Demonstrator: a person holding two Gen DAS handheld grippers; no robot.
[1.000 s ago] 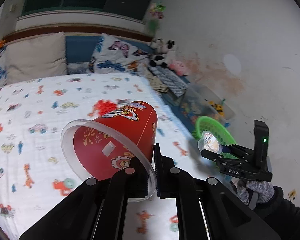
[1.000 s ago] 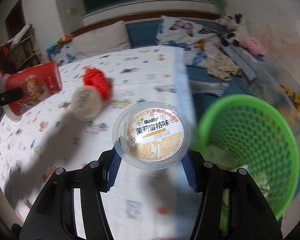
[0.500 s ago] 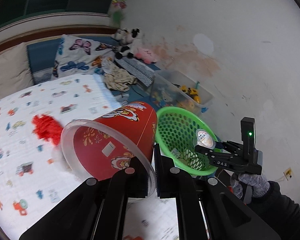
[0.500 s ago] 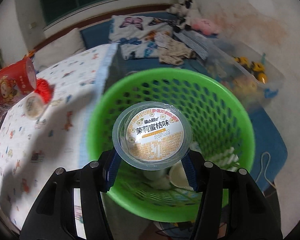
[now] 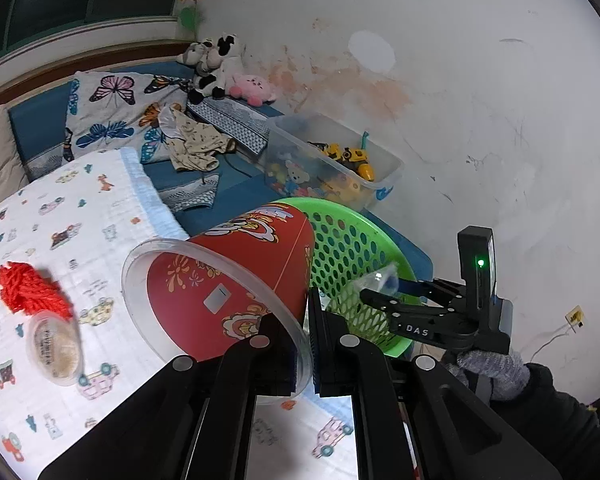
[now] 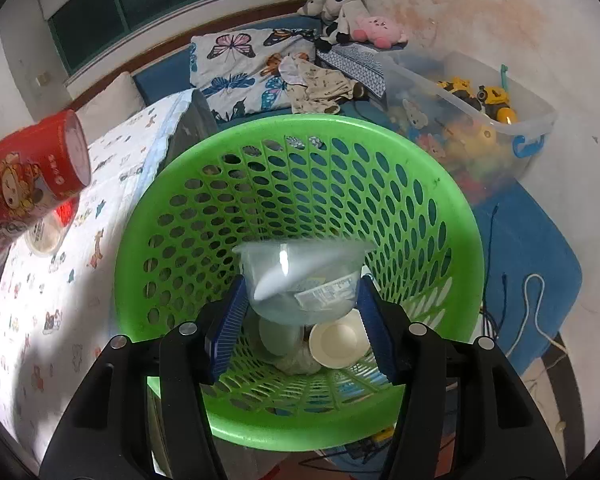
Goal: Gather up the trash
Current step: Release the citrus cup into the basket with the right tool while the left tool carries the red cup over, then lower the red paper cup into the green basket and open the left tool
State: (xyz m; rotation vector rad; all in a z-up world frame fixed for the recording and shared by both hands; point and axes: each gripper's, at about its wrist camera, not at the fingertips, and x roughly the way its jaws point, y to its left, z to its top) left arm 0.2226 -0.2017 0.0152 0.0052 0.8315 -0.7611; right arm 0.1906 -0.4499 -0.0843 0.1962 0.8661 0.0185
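The left gripper [image 5: 306, 344] is clenched on the clear rim of a large red paper cup [image 5: 236, 280], which is held on its side above the printed bedsheet [image 5: 100, 240], with its bottom turned toward the green basket [image 5: 352, 248]. The right gripper [image 6: 300, 320] is seen with its blue pads [image 6: 228, 320] spread apart, and a clear plastic cup [image 6: 300, 280] is blurred between them, tilted over the opening of the basket; whether the pads touch the cup cannot be told, but the jaws are released. The gripper is held directly above the basket, and inside the basket, at the bottom, a white round lid [image 6: 338, 340] and some other pale trash are seen. On the sheet beside the red cup, a small sealed cup [image 5: 54, 346] is lying, just beside a bundle of red yarn [image 5: 28, 292]. Behind the basket, near the stained wall, a transparent box of toys [image 5: 332, 168] is placed.
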